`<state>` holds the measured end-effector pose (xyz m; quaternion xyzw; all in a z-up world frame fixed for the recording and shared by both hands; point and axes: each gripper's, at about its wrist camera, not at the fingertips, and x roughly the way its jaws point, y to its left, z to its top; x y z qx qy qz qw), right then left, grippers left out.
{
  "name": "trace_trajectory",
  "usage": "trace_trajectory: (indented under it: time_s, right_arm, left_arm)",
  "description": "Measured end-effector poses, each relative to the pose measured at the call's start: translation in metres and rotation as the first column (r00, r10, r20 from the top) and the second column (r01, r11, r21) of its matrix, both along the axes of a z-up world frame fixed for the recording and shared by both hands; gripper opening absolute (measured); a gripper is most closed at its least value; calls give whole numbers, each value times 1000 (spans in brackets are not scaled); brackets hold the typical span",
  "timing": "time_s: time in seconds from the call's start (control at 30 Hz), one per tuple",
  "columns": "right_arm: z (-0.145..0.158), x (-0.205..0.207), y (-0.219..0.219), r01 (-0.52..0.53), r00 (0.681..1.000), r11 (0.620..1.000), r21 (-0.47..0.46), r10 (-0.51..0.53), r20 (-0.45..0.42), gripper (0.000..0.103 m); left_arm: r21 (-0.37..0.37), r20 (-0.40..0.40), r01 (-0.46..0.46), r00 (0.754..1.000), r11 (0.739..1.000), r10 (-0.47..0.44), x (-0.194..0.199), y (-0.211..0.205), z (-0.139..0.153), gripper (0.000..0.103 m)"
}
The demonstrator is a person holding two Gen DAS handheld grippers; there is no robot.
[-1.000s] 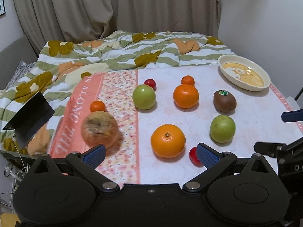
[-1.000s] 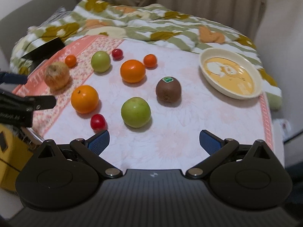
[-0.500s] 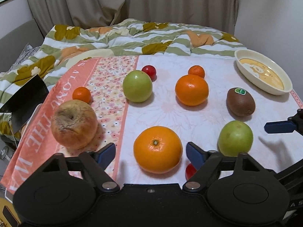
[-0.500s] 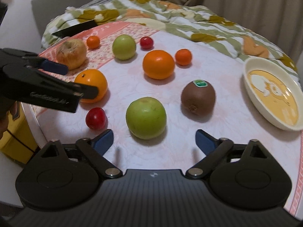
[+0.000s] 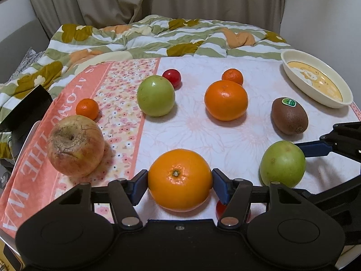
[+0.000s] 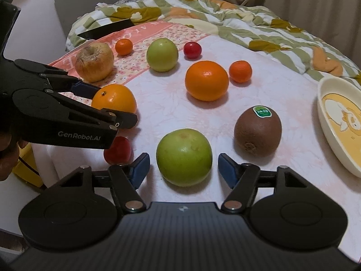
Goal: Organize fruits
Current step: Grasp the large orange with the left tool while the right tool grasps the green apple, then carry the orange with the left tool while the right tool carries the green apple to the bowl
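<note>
gripping near orange (image 5: 180,179) at 6 o'clock of the bench (image 5: 203,131), left tongs (image 5: 179,184) pads touching both sides; right tongs (image 6: 183,169) spread around green apple (image 6: 183,160), not touching.

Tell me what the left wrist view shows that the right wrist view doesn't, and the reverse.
Left wrist only: both blue pads flanking the near orange, apparently touching it. Right wrist only: the near red fruit in full and the open right gripper around the near green apple, untouched. Both: kiwi, bowl, wrinkled apple.
</note>
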<state>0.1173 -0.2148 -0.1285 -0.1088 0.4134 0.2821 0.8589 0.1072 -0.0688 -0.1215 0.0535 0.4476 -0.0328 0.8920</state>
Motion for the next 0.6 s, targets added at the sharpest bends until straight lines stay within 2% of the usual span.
trace_trajectory:
  time_s: [0.17,0.27,0.6]
  right_arm:
    - [0,2,2,-12,1000,1000,-8,12,9,81]
    - [-2,2,3,-18,1000,1000,-17,18,15,68]
    - [18,-7,-11,22,1000,999,31,-23,10,68]
  left_arm:
    - [13,5,-6,1000,1000,6,-3,2,0,65]
    - [19,6,-3,1000,1000,3,-5,3,1,65]
    - [13,43,-12,999,1000,11,-18,1,23,65]
